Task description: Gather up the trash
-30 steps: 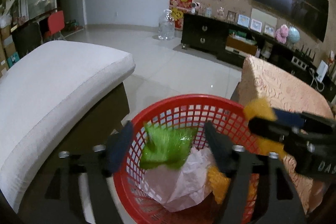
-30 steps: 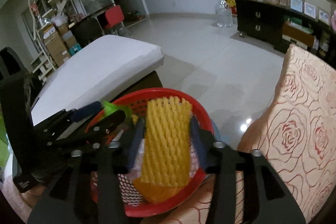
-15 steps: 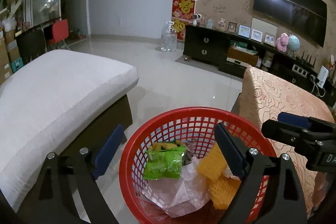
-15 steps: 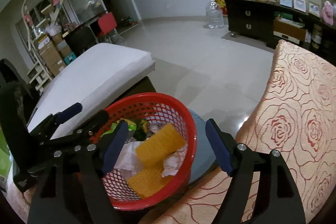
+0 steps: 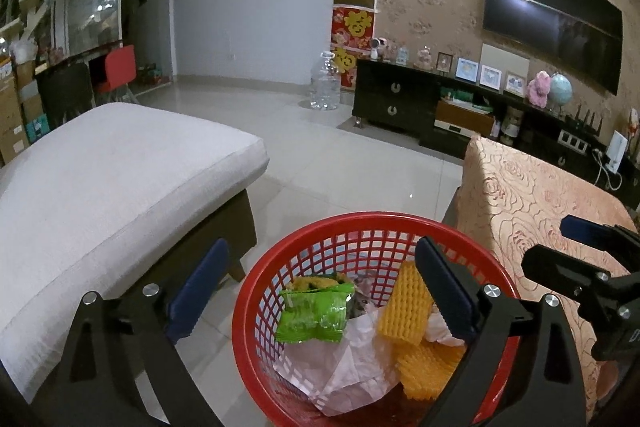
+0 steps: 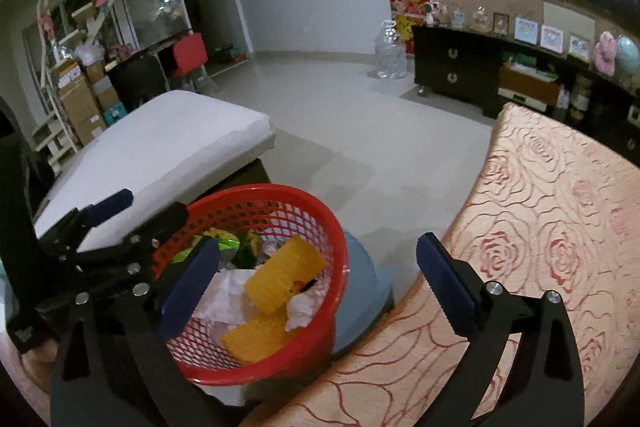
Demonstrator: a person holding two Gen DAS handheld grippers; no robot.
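Left view: the left gripper (image 5: 320, 291) has just been opening and gapes wide and empty over the red basket (image 5: 256, 291), where the green wrapper (image 5: 314, 315) and yellow foam (image 5: 404, 303) lie. Right view: the right gripper (image 6: 316, 279), jaws likewise just opened and bare, hangs at the basket's (image 6: 336, 239) right rim, near the rose cloth (image 6: 560, 227). The light foam (image 6: 280, 281) leans high, so a bumped rim might spill it.

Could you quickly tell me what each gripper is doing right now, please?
Left gripper: open, jaws just widened, empty above the red basket.
Right gripper: open, jaws just widened, empty.
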